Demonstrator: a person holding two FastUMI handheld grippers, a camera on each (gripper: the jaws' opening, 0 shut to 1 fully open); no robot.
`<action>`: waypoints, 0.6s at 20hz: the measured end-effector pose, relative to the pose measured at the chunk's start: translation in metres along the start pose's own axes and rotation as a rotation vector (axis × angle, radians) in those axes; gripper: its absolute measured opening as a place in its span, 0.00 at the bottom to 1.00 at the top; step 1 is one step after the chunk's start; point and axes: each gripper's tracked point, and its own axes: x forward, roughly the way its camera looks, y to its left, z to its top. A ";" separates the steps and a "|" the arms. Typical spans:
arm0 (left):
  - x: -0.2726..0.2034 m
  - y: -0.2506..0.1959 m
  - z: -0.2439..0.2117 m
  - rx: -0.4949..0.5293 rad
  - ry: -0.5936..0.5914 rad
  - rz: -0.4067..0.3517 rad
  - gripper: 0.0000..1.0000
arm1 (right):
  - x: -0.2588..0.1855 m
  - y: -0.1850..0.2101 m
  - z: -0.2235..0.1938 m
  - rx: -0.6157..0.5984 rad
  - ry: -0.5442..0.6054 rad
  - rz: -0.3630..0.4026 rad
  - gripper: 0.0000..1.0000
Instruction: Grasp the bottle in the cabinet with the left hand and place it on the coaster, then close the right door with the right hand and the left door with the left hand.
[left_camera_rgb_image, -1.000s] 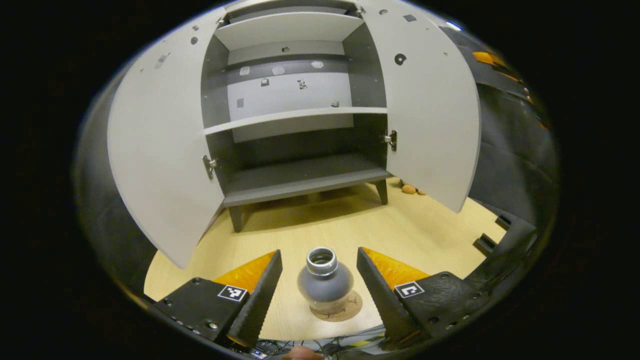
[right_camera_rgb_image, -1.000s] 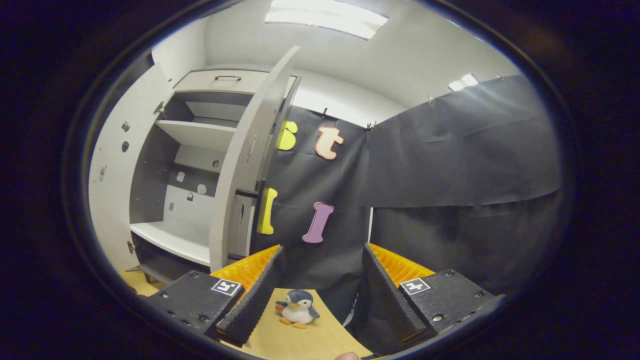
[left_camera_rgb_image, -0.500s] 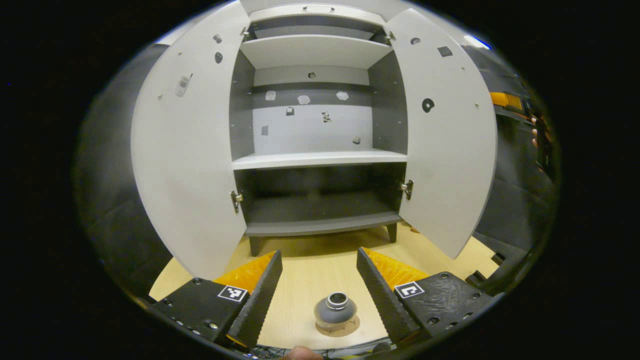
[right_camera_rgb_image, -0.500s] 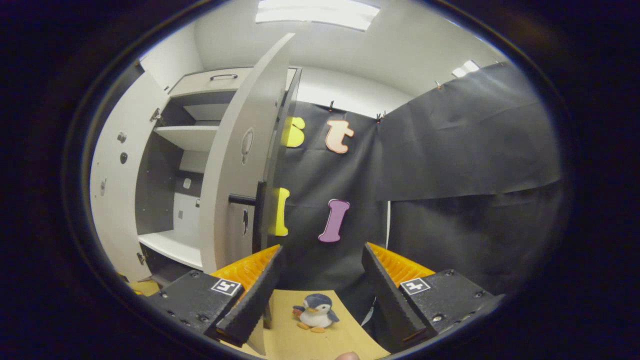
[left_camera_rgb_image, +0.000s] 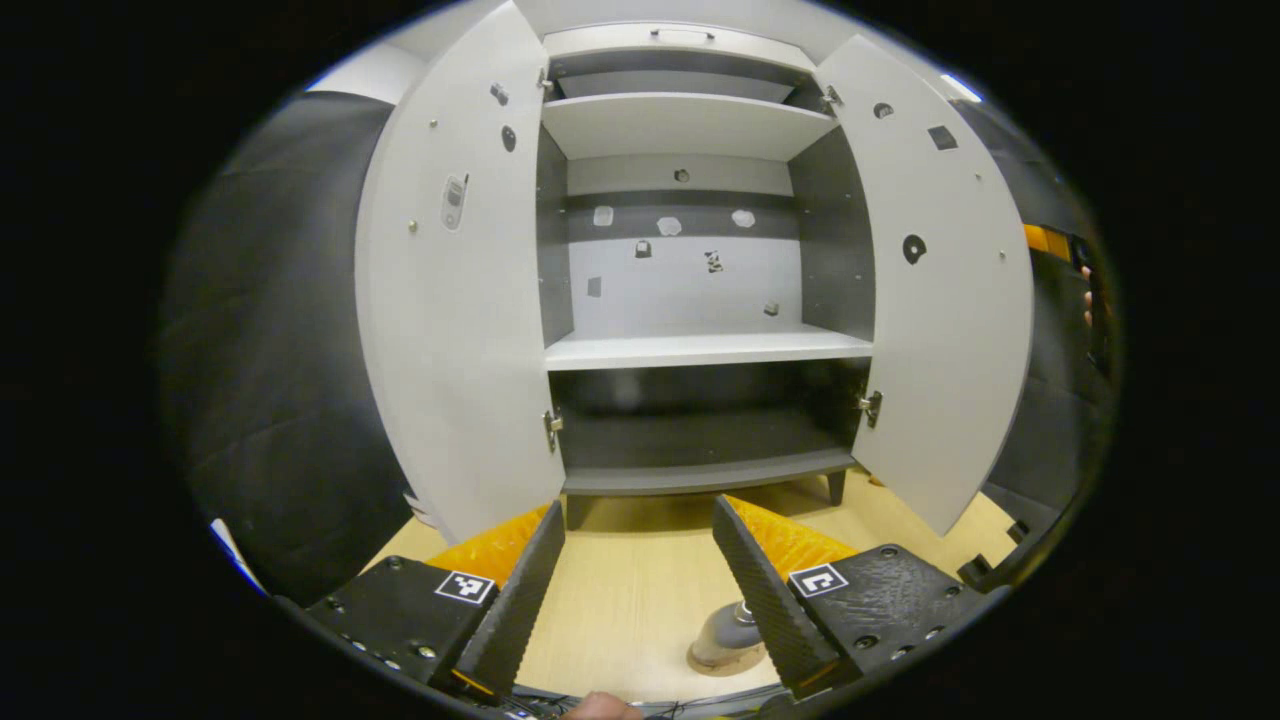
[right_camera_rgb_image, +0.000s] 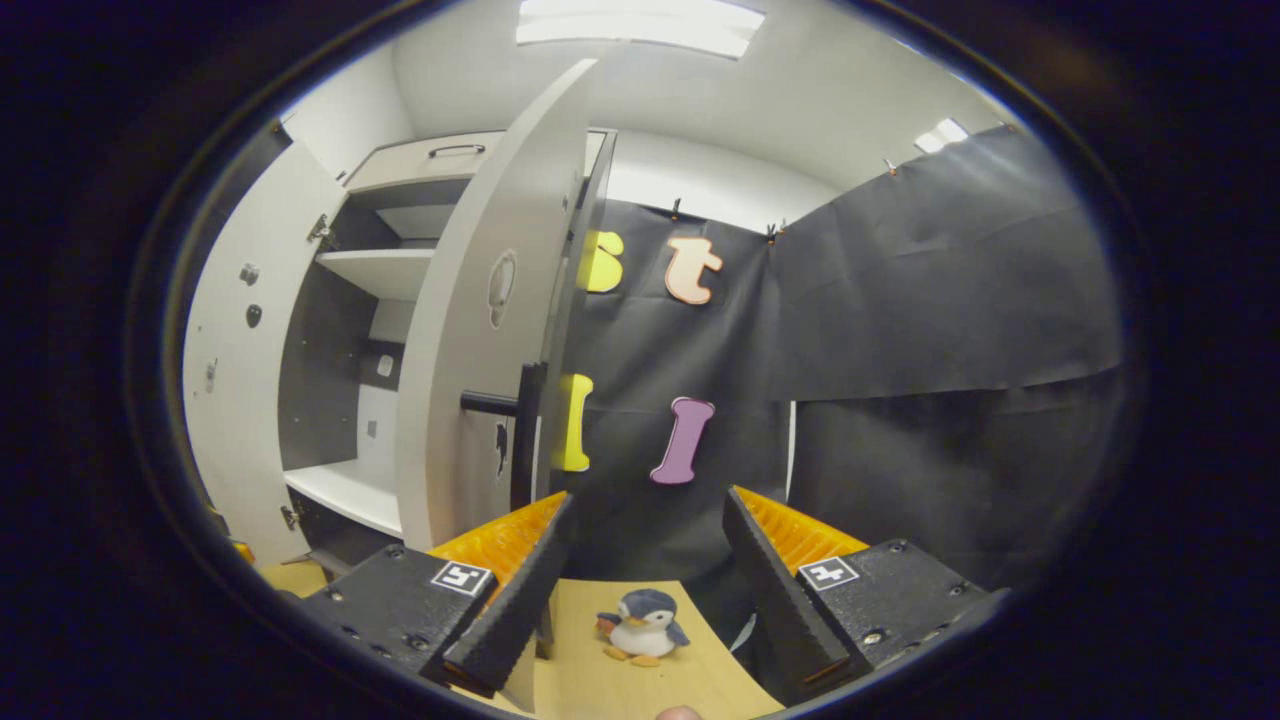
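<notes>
A small grey bottle (left_camera_rgb_image: 722, 632) with a silver neck stands on the round brown coaster (left_camera_rgb_image: 712, 664) on the wooden table, partly behind my left gripper's right finger. My left gripper (left_camera_rgb_image: 637, 508) is open and holds nothing, back from the bottle and facing the cabinet. The cabinet's left door (left_camera_rgb_image: 455, 330) and right door (left_camera_rgb_image: 950, 310) both stand wide open, and its shelves (left_camera_rgb_image: 700, 348) are bare. My right gripper (right_camera_rgb_image: 648, 497) is open beside the outer face of the right door (right_camera_rgb_image: 480, 330), near its dark bar handle (right_camera_rgb_image: 492, 403).
A small penguin toy (right_camera_rgb_image: 643, 625) sits on the table below the right gripper. The black cloth wall (right_camera_rgb_image: 900, 330) stands close behind it. A hand (left_camera_rgb_image: 1086, 300) shows at the far right behind the right door. The cabinet rests on short legs (left_camera_rgb_image: 834, 487).
My left gripper has drawn back and risen from the bottle, which stays on the coaster and now sits low right in its view. My right gripper has crept closer to the right door's outer face.
</notes>
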 end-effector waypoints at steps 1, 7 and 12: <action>-0.001 0.003 0.001 -0.008 -0.004 0.005 0.91 | 0.000 0.002 0.001 -0.001 0.001 0.008 0.96; -0.004 0.019 0.017 -0.038 -0.030 0.046 0.92 | -0.008 0.031 0.001 0.013 0.021 0.107 0.96; -0.010 0.045 0.035 -0.051 -0.080 0.094 0.91 | -0.013 0.050 0.002 0.066 0.045 0.192 0.96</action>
